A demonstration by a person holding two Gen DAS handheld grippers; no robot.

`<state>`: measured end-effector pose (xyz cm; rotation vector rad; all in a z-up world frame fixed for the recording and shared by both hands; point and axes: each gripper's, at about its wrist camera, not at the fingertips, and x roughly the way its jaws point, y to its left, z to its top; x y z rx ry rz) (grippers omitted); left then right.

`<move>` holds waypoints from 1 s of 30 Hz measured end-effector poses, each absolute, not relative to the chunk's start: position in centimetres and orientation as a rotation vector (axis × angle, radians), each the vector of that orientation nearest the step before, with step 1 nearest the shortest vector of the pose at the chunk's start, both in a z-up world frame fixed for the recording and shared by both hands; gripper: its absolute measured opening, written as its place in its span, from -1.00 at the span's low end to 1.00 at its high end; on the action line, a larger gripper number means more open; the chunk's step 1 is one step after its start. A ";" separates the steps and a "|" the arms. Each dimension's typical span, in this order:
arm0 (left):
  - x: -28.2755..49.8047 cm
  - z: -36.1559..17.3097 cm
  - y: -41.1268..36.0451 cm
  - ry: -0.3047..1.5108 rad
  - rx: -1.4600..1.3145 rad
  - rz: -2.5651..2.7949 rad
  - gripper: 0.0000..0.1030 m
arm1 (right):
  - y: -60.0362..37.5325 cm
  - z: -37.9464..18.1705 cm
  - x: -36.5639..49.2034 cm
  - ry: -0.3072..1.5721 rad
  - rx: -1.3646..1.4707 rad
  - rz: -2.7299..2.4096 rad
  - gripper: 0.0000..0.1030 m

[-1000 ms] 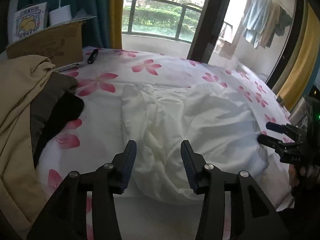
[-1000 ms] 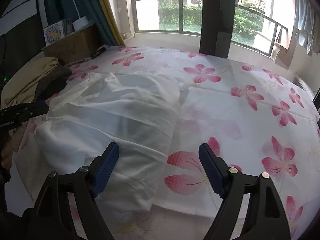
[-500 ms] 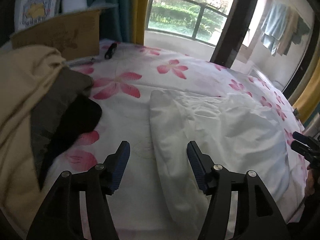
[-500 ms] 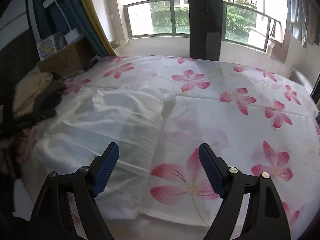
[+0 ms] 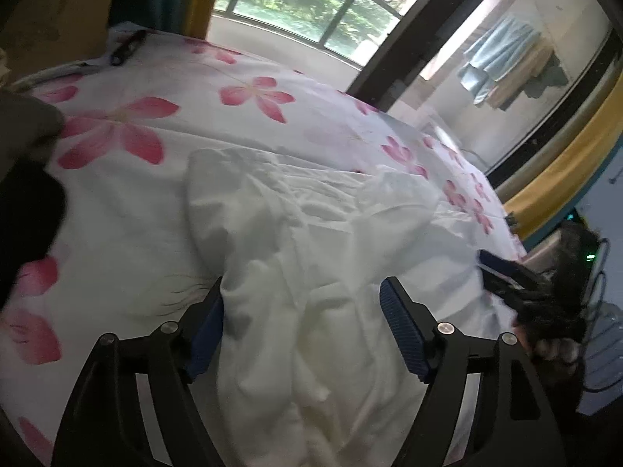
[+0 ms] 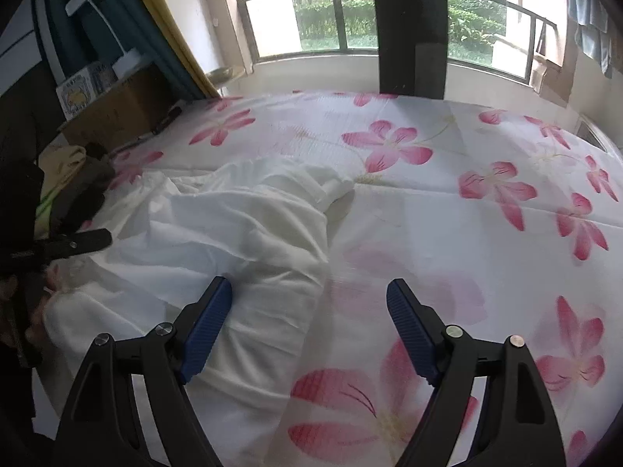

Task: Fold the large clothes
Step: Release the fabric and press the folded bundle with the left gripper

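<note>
A large white garment [image 5: 311,257] lies crumpled on a bed with a white, pink-flowered sheet [image 5: 117,132]. My left gripper [image 5: 303,334] is open and empty, just above the garment's near edge, jaws wide on either side of a fold. My right gripper [image 6: 309,330] is open and empty, over the right edge of the same garment [image 6: 241,233], its left finger above the cloth and its right finger above the sheet [image 6: 486,214]. Each gripper shows in the other's view: the right one [image 5: 506,276] and the left one [image 6: 78,243].
A pile of beige and dark clothes [image 6: 70,179] lies at the bed's left side, next to a cardboard box [image 6: 113,109]. A black pen-like object [image 5: 126,48] lies near the far left of the bed. Windows and a dark pillar [image 6: 412,27] stand behind the bed.
My left gripper has swung right and come down over the white garment, with the clothes pile now mostly out of its view. My right gripper has come lower and closer to the garment's right edge.
</note>
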<state>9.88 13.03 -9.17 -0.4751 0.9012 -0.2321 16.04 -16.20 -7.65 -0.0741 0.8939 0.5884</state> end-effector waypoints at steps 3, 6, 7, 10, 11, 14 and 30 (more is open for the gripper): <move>10.2 -9.2 12.7 0.889 -0.519 -0.261 0.55 | -14.9 -8.6 16.4 0.912 -0.112 0.595 0.58; 10.1 -9.0 12.2 0.868 -0.553 -0.279 0.59 | -14.2 -8.8 16.5 0.903 -0.135 0.593 0.58; 10.1 -8.8 11.8 0.863 -0.554 -0.291 0.61 | -14.0 -8.9 16.5 0.900 -0.138 0.593 0.58; 10.0 -8.3 10.4 0.866 -0.523 -0.338 0.61 | -13.6 -9.0 16.7 0.901 -0.138 0.589 0.58; 10.0 -8.2 9.8 0.875 -0.502 -0.348 0.61 | -13.4 -9.0 16.6 0.898 -0.143 0.587 0.58; 10.4 -8.8 8.2 0.948 -0.407 -0.320 0.61 | -13.3 -8.9 16.4 0.888 -0.154 0.580 0.58; 9.2 -8.4 7.1 0.937 -0.269 -0.251 -0.34 | -16.0 -7.5 16.4 0.901 0.004 0.639 0.60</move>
